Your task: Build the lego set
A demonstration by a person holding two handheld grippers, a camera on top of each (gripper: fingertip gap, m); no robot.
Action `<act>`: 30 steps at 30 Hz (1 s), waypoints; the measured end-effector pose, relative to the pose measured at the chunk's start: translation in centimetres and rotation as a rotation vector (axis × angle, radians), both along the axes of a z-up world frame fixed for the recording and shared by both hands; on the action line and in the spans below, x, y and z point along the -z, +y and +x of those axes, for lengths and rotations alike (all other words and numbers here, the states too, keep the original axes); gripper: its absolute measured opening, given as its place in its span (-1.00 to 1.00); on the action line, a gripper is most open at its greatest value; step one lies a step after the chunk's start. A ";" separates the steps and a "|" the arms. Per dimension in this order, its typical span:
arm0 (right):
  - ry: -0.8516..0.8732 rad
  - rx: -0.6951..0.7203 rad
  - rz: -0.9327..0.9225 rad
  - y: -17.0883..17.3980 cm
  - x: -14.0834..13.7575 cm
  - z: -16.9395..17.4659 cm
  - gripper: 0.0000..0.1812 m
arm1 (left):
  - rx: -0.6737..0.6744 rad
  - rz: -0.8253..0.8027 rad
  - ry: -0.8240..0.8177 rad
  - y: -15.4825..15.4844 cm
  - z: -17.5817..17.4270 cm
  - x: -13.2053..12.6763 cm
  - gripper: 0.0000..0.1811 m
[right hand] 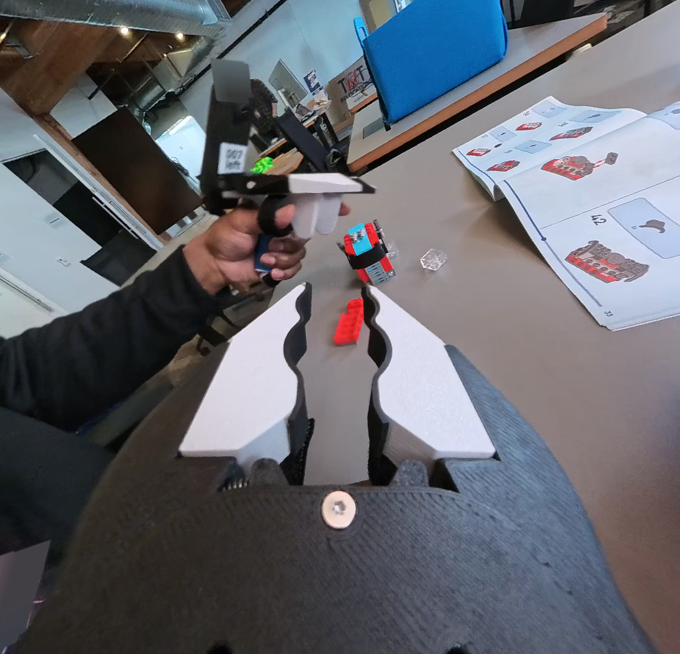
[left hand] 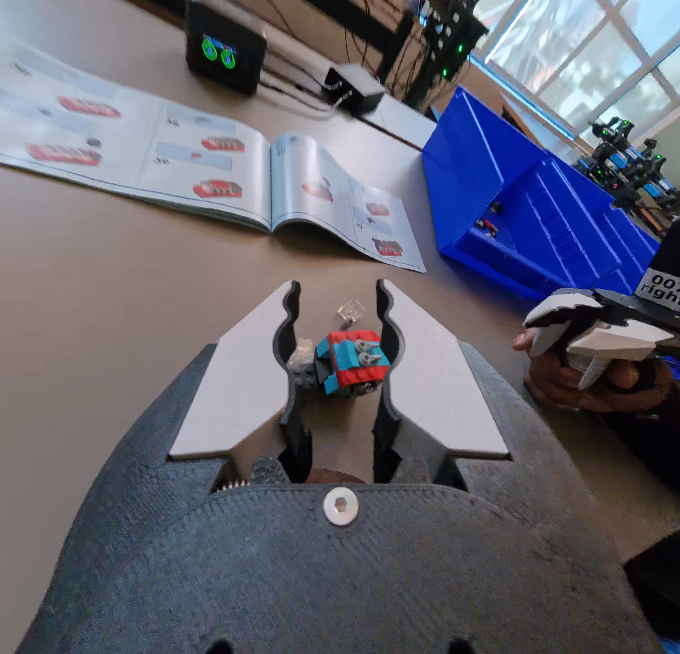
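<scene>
A small lego model (left hand: 349,364) of red, teal and grey bricks stands on the table and also shows in the right wrist view (right hand: 368,253). My left gripper (left hand: 337,286) is open and empty; in the right wrist view it (right hand: 353,189) hovers above and left of the model. My right gripper (right hand: 336,292) is open and empty, low over the table. A red plate (right hand: 347,323) lies on the table between its fingers, close to the right one. A clear brick (right hand: 433,259) lies right of the model, and a smaller clear piece (right hand: 392,248) lies beside it.
An open instruction booklet (left hand: 220,165) lies beyond the model. A blue parts bin (left hand: 515,202) stands at the right. A black device with a green display (left hand: 224,47) and a small adapter (left hand: 353,88) sit at the back. My right gripper (left hand: 533,332) is at the right edge. The grippers' ends are close to 15 cm from one another. My left gripper's tips are some 8 cm from the clear brick (right hand: 433,259).
</scene>
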State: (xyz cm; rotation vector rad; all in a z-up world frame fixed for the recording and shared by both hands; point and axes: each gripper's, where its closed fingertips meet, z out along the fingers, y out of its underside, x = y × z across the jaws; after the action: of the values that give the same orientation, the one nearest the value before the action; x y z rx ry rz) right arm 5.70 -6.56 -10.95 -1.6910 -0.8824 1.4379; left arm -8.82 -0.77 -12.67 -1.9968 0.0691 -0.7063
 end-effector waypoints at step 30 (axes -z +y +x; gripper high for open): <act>-0.417 0.124 0.202 9.1 3.5 -7.7 -0.60 | 0.530 -0.015 0.225 5.5 -8.1 2.5 -0.37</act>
State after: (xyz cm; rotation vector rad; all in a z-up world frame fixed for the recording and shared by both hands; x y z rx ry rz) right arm -1.97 2.58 -14.43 -1.8823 -1.0832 0.8929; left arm -16.95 4.74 -15.18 -2.0811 0.7500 -0.8040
